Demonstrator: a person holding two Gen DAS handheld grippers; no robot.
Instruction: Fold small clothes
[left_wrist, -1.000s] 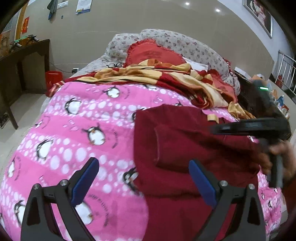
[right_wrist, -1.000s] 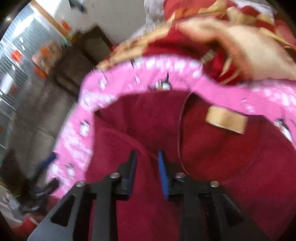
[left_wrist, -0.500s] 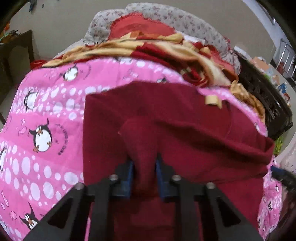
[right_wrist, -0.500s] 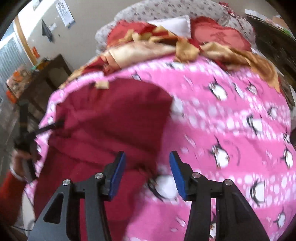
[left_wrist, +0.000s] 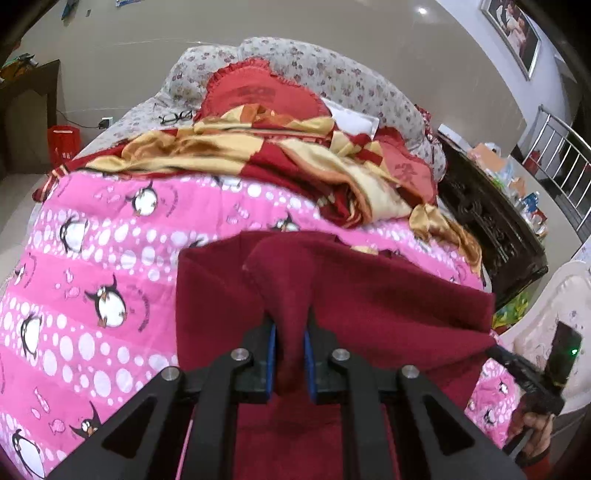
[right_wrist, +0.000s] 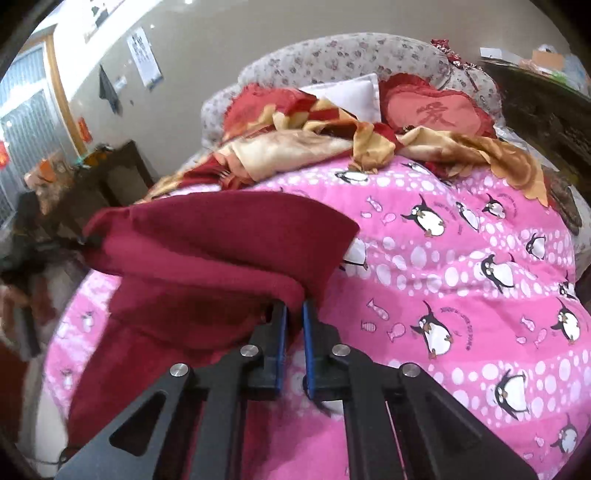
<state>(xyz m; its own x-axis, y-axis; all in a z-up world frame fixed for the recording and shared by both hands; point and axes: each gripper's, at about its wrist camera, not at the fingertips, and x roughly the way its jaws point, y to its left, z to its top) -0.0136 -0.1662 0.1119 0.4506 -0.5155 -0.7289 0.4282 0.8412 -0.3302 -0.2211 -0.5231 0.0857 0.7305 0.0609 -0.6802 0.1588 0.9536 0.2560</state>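
So the biggest thing here is the bed with the pink penguin-print quilt, spreading out ahead of and below both sets of fingers, with a rumpled red-and-gold satin blanket piled further back by the pillows. Lying on the quilt is the dark red fleece garment, which looks like a small pair of pants or a top, hard to say which.

The key relation: the garment is stretched between the two grippers, so its long axis runs side to side, from one set of fingers to the other. The left gripper has its blue-padded fingers clamped tight on a bunched-up ridge of the fleece, which rises straight ahead of the fingertips. The right gripper has its fingers almost together, pinching the garment's folded edge right at the tips; the cloth fans away up and to the left of them. In the left view, the right gripper shows at the far right corner of the fabric, so each tool holds one end and neither is really nearer to the middle.

Both tools point forward toward the headboard, tilted slightly down at the quilt. Best guess: the fold is mid-way, with the lifted edge due to be carried forward and laid flat.
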